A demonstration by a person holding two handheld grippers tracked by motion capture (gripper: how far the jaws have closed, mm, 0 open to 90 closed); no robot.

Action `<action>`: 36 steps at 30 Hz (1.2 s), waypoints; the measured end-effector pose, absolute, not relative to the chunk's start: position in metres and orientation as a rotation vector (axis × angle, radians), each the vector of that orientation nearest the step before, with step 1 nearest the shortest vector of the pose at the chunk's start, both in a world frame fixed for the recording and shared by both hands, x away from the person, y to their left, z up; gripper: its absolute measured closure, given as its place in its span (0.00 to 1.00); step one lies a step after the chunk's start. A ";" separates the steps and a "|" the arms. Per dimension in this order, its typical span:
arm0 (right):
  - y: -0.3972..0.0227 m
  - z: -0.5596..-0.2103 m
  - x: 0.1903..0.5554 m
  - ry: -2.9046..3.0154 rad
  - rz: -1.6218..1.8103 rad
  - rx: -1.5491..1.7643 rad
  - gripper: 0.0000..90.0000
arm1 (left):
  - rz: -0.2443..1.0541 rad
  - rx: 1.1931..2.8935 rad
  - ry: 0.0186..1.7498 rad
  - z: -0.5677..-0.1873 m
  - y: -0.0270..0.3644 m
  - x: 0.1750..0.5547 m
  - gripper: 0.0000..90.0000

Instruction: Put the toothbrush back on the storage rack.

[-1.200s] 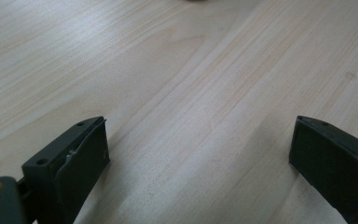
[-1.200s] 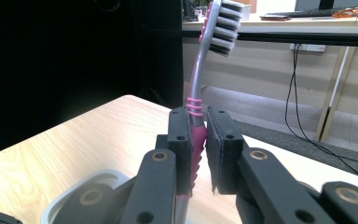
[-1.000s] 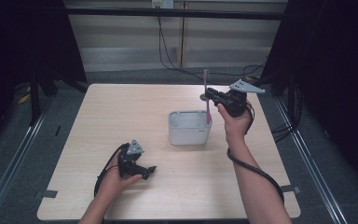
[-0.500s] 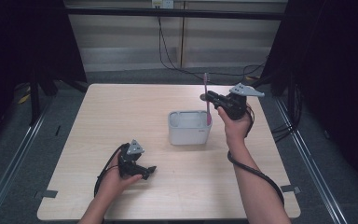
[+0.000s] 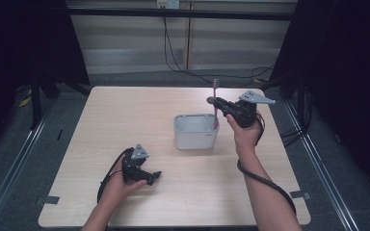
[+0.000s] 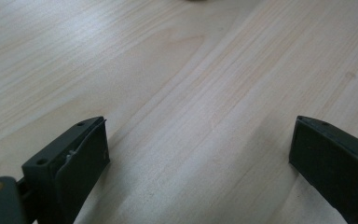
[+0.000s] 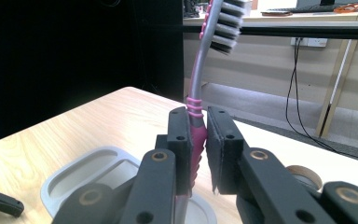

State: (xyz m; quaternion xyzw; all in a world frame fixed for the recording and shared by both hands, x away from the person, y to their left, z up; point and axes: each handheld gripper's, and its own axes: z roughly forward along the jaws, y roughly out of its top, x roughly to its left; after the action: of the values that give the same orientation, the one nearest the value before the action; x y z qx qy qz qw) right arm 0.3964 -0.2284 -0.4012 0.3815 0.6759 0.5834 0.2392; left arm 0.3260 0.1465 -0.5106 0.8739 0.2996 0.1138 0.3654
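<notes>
A pink and grey toothbrush [image 5: 215, 102] stands upright with its bristle head up, and my right gripper [image 5: 213, 101] is shut on its handle. In the right gripper view the two black pads clamp the pink grip of the toothbrush [image 7: 197, 135], with my right gripper [image 7: 198, 149] held just above a pale grey holder [image 7: 81, 175]. That holder [image 5: 194, 136] is a rounded box at the middle of the wooden table [image 5: 125, 115], and the brush's lower end hangs over its right side. My left gripper [image 5: 155, 176] rests near the front left, open, with bare wood between its jaws [image 6: 198, 154].
A roll of tape [image 7: 303, 176] lies on the table behind my right gripper. Black cables trail from both grippers. Dark curtains and metal rails flank the table, and a wall with hanging cables stands beyond its far edge.
The right gripper and toothbrush have shifted very slightly. The left hand has stayed still.
</notes>
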 end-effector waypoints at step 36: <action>-0.232 -0.420 0.372 1.995 1.549 1.040 0.89 | 0.291 2.247 0.774 -0.511 0.146 0.326 0.05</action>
State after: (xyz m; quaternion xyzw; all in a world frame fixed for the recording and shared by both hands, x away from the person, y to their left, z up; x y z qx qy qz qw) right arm 0.3716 -0.2322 -0.4199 0.3727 0.7150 0.5553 0.2036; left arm 0.3256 0.1465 -0.5106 0.8737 0.3009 0.1133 0.3651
